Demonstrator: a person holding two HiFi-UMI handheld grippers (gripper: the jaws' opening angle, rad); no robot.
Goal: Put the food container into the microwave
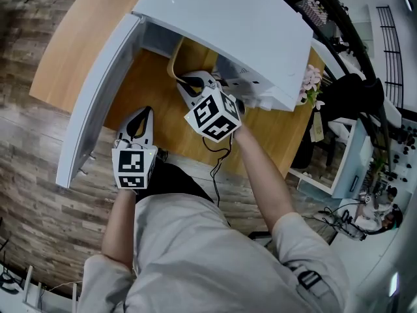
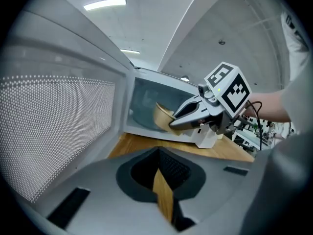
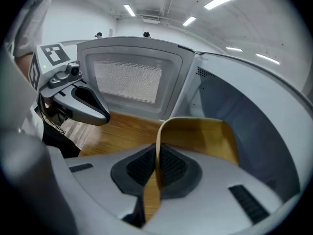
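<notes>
A white microwave stands on the wooden table with its door swung wide open to the left. My right gripper is shut on the rim of the tan food container and holds it at the mouth of the cavity. In the left gripper view the container is partly inside the opening, with the right gripper behind it. My left gripper hovers over the table beside the door, shut with nothing in it.
The open door fills the left side close to my left gripper. A black cable trails from the right gripper over the table edge. Pink flowers stand right of the microwave. A white cabinet stands farther right.
</notes>
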